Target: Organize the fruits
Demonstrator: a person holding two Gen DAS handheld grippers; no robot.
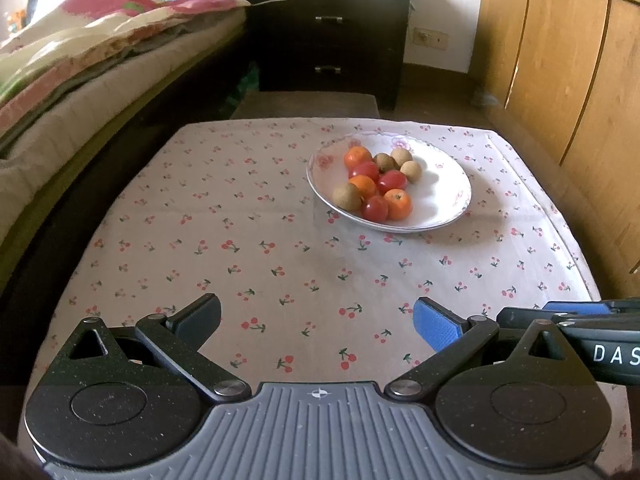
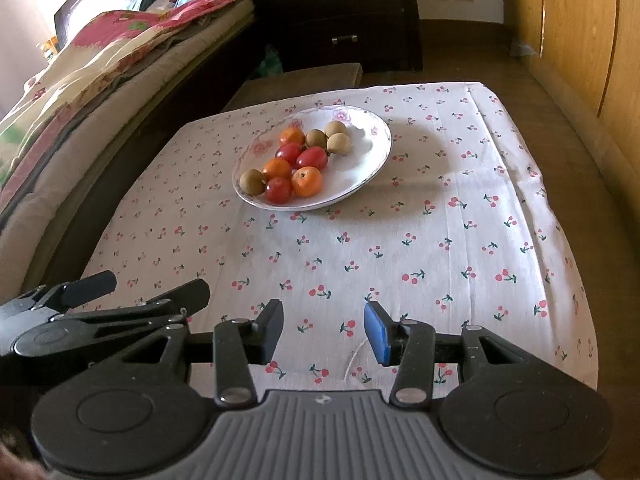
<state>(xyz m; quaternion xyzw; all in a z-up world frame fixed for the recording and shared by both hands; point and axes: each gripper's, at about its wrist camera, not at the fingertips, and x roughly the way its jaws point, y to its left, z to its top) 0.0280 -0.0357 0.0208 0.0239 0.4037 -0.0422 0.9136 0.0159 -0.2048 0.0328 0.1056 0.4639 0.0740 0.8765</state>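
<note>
Oval plate [image 1: 448, 200] of mixed fruit [image 1: 378, 184], long axis running near-left to far-right; left gripper [image 1: 316, 320] and right gripper [image 2: 323, 332] open, empty; cloth between unobstructed.

— How do your hands stand?
— My left gripper [image 1: 316, 320] tilts downward, jaws spread wide, nothing between them.
— And the other?
— My right gripper [image 2: 323, 330] sits just beside it, jaws narrower, parted, also empty.

White cherry-print tablecloth [image 1: 280, 220], pink-flowered white plate [image 1: 440, 200] of orange, red and tan fruits [image 1: 378, 188].
</note>
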